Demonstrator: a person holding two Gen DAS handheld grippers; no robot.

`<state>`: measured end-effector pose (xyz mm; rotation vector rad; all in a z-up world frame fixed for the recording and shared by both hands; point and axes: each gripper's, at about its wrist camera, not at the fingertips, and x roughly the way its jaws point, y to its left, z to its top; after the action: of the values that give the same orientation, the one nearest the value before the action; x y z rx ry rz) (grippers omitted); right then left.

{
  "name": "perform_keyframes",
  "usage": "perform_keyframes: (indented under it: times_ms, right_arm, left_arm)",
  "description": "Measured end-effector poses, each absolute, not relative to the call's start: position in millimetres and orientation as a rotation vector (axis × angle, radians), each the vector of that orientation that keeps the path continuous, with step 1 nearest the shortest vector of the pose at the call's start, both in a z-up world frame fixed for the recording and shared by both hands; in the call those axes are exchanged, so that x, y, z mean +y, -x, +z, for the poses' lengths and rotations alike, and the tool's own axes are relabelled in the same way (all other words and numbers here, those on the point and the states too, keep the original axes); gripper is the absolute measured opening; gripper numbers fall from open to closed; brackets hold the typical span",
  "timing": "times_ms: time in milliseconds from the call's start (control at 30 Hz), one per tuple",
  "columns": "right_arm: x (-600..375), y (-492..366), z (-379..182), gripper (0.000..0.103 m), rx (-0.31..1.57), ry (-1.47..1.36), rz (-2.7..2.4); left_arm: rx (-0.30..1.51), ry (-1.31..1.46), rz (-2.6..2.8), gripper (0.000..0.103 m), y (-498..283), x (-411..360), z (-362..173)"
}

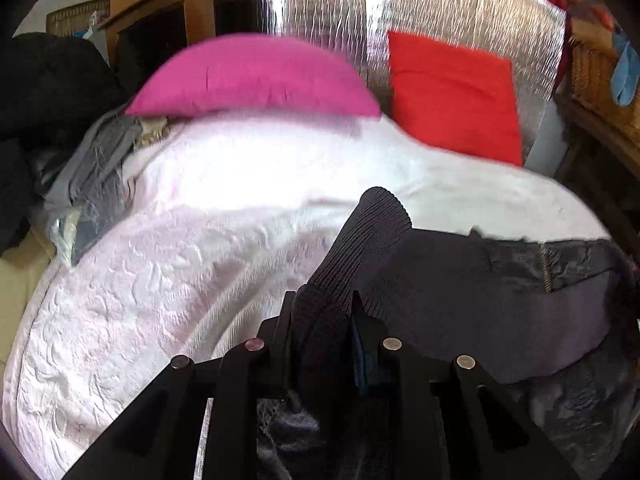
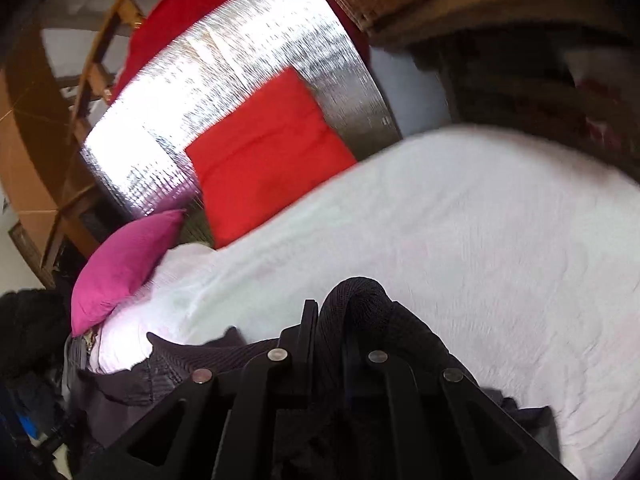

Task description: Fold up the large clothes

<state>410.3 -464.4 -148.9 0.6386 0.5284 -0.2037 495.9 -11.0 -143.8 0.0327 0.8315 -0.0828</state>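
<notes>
A dark grey-black garment [image 1: 480, 300] with ribbed knit trim lies at the near edge of a bed covered by a white quilt [image 1: 240, 200]. My left gripper [image 1: 322, 312] is shut on a ribbed edge of the garment, which sticks up past the fingers. My right gripper [image 2: 330, 320] is shut on another ribbed fold of the garment [image 2: 360, 300], held above the white quilt [image 2: 480, 240]. More of the garment trails to the left below the right gripper.
A pink pillow [image 1: 252, 76] and a red pillow [image 1: 452, 96] lean at the head of the bed against a silver foil panel [image 1: 460, 8]. Grey and black clothes [image 1: 92, 168] are piled at the bed's left side. Wooden furniture [image 1: 160, 12] stands behind.
</notes>
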Motion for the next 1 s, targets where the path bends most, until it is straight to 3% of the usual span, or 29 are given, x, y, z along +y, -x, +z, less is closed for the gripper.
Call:
perform_keyframes:
  times_ms: [133, 233, 300, 333, 367, 400, 633, 700, 1000]
  right_arm:
    - [-477.2, -418.6, -167.0, 0.01, 0.584, -0.744, -0.164]
    - [-483.9, -418.8, -175.4, 0.02, 0.63, -0.837, -0.109]
    - [-488.3, -415.0, -176.2, 0.04, 0.62, -0.899, -0.071]
    - [-491.1, -410.3, -173.7, 0.052, 0.607, -0.929, -0.044]
    - [-493.1, -406.0, -170.7, 0.073, 0.592, -0.948, -0.023]
    - [-494.9, -399.0, -164.3, 0.077, 0.564, -0.957, -0.005]
    - [-506.1, -344.7, -122.6, 0.078, 0.53, -0.896, -0.135]
    - [-508.2, -327.9, -115.8, 0.078, 0.528, -0.881, -0.173]
    - [-506.2, -245.7, -142.3, 0.078, 0.649, -0.852, -0.231]
  left_arm:
    - [0.908, -0.06, -0.039, 0.033, -500.5, -9.2, -166.4]
    - [0.931, -0.116, 0.021, 0.058, -498.4, -10.1, -171.4]
    - [0.921, -0.137, 0.05, 0.076, -491.7, -8.0, -165.6]
    - [0.919, -0.139, 0.055, 0.078, -488.8, -6.4, -163.0]
    - [0.914, -0.136, 0.062, 0.08, -483.5, -3.1, -158.7]
    - [0.912, -0.129, 0.067, 0.08, -481.1, 0.2, -156.0]
    - [0.869, -0.027, 0.055, 0.081, -439.0, 22.2, -121.5]
    - [0.853, -0.027, 0.063, 0.085, -426.6, 24.8, -113.4]
    - [0.964, 0.055, 0.1, 0.087, -379.5, 51.0, -134.0]
